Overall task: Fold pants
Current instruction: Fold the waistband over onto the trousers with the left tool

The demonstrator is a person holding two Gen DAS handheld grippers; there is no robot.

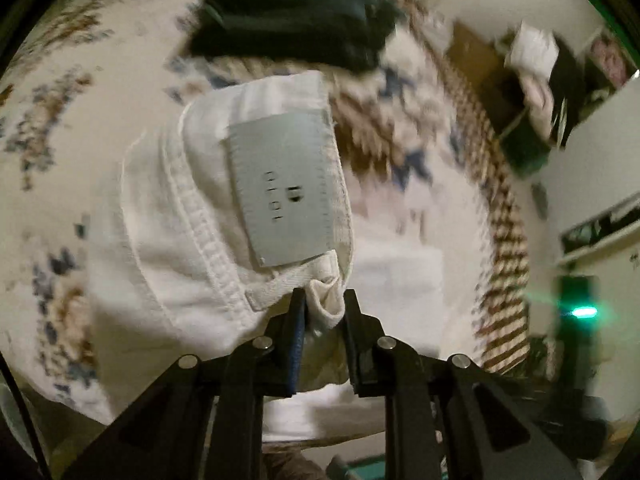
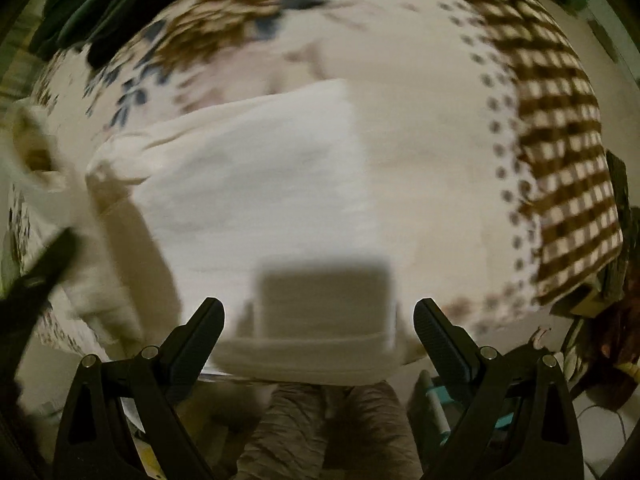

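Note:
White pants [image 1: 192, 208] hang from my left gripper [image 1: 324, 300], which is shut on a fold of the waistband. A grey label patch [image 1: 284, 192] shows on the lifted waistband. In the right wrist view the rest of the white pants [image 2: 260, 184] lies flat on the floral bedsheet [image 2: 420, 120], blurred by motion. My right gripper [image 2: 319, 310] stands open above the pants' near edge with nothing between its fingers. The lifted end of the pants [image 2: 32, 148] and part of the left gripper's arm [image 2: 40, 264] show at the left edge.
A dark folded garment [image 1: 288, 20] lies on the bedsheet [image 1: 80, 80] beyond the pants. A brown checked border [image 2: 560, 160] runs along the sheet's right side. Shelves and clutter [image 1: 552, 80] stand at the right. A person's trouser legs [image 2: 328, 432] show below the bed edge.

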